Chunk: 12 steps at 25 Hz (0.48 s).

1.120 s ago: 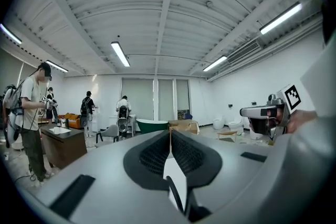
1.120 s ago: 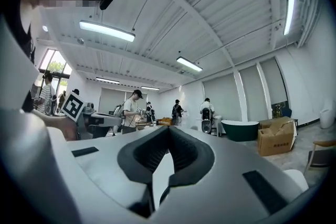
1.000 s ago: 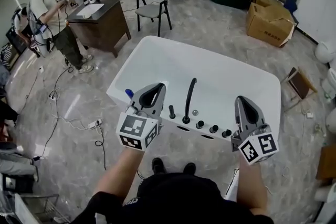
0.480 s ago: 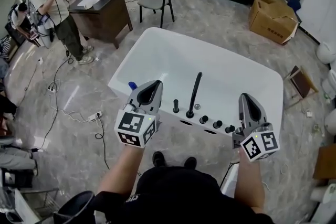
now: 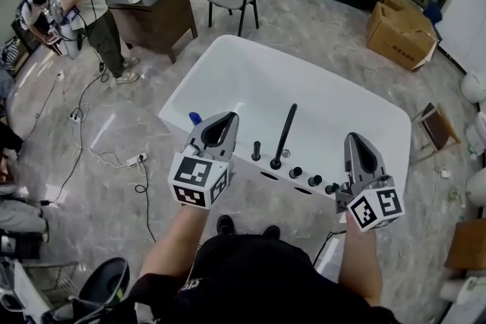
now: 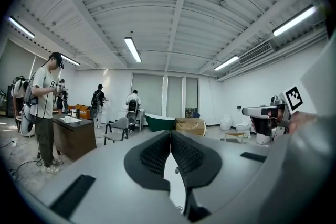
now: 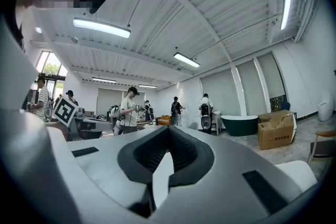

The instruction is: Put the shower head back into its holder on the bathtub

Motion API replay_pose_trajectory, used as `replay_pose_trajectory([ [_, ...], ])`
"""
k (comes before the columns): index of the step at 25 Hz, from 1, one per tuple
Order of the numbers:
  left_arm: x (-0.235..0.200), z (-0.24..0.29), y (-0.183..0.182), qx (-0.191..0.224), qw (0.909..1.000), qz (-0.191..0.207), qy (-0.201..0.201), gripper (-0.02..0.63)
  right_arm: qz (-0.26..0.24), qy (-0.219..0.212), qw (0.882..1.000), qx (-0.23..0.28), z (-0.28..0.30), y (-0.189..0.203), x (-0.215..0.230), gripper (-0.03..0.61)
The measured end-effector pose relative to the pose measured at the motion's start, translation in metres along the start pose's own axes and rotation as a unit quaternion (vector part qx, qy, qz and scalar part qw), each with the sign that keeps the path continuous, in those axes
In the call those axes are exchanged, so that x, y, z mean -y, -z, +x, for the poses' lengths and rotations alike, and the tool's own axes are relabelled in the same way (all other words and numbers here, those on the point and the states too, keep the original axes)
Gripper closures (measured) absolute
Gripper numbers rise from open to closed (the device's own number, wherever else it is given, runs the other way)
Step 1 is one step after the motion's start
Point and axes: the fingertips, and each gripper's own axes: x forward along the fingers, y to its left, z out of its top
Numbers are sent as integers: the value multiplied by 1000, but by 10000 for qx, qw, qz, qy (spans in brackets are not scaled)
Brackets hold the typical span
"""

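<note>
Little has changed. Your left hand-held gripper [image 5: 228,119] and right hand-held gripper [image 5: 354,138] have only eased slightly lower and hang in front of the bathtub [image 5: 364,99], each with its jaws pressed together on nothing. The slim black shower head [image 5: 256,151] stands upright on the near rim, just left of the spout [image 5: 284,134], and seems already seated in its holder. Compared with a second ago, the tub sits slightly higher in the head view.

White rectangular bathtub [image 5: 319,99] with rounded corners, slim black shower head [image 5: 257,151] standing upright on its near rim, holder under it being too small to make out
</note>
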Motion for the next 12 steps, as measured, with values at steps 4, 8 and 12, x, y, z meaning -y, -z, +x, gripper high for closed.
replay_pose_trajectory([
  [4,-4,-1,2,46,10000,-48,-49,594,-77,-171,9998,21,8,1,-2,568],
  [8,-5,-2,3,59,10000,-54,-58,594,-105,-265,9996,18,10,3,-6,568],
  [12,-3,-1,4,37,10000,-64,-52,594,-46,-213,9998,-31,8,3,-4,568],
])
